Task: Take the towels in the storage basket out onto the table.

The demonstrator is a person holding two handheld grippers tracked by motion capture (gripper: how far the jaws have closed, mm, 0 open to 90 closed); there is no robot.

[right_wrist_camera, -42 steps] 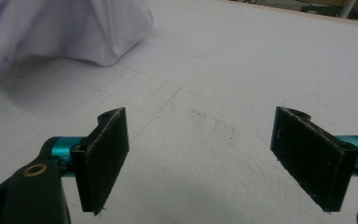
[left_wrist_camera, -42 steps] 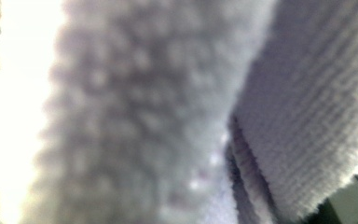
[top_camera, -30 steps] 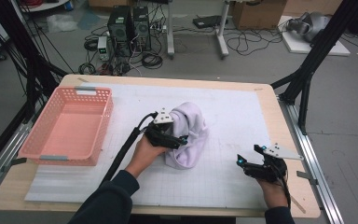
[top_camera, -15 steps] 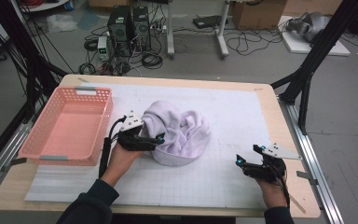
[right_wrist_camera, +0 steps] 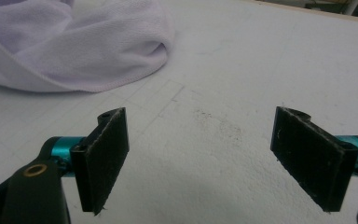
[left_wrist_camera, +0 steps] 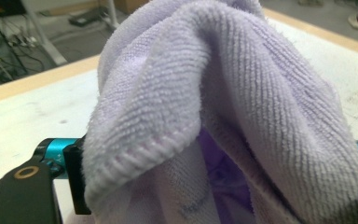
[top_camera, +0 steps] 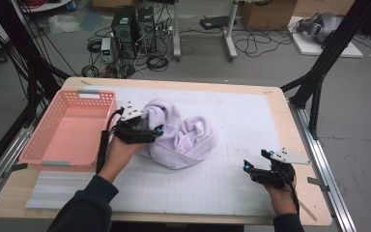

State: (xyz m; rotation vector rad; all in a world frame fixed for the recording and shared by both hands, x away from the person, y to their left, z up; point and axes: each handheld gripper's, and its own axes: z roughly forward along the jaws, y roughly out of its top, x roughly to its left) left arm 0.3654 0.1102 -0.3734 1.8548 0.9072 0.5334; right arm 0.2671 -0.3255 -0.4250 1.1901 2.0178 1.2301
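Observation:
A lilac towel (top_camera: pixel 186 137) lies bunched on the white mat (top_camera: pixel 251 116) left of centre. My left gripper (top_camera: pixel 149 131) is pushed into the towel's left side, next to the pink basket (top_camera: pixel 67 130). In the left gripper view the towel (left_wrist_camera: pixel 223 107) heaps up between the jaws, which stand wide apart at the frame's edges and are mostly hidden by cloth. My right gripper (top_camera: pixel 256 162) rests near the mat's front right, open, with bare mat between its pads (right_wrist_camera: pixel 105 154). The towel's edge (right_wrist_camera: pixel 74 51) lies well beyond it.
The pink basket holds nothing and sits along the table's left edge. The wooden table rim (top_camera: pixel 314 159) runs close to the right of my right hand. Black frame posts (top_camera: pixel 319 82) stand off the table's right corner.
My left gripper has moved left toward the basket, and the towel has come with it and loosened into a wider heap. The right gripper has stayed put.

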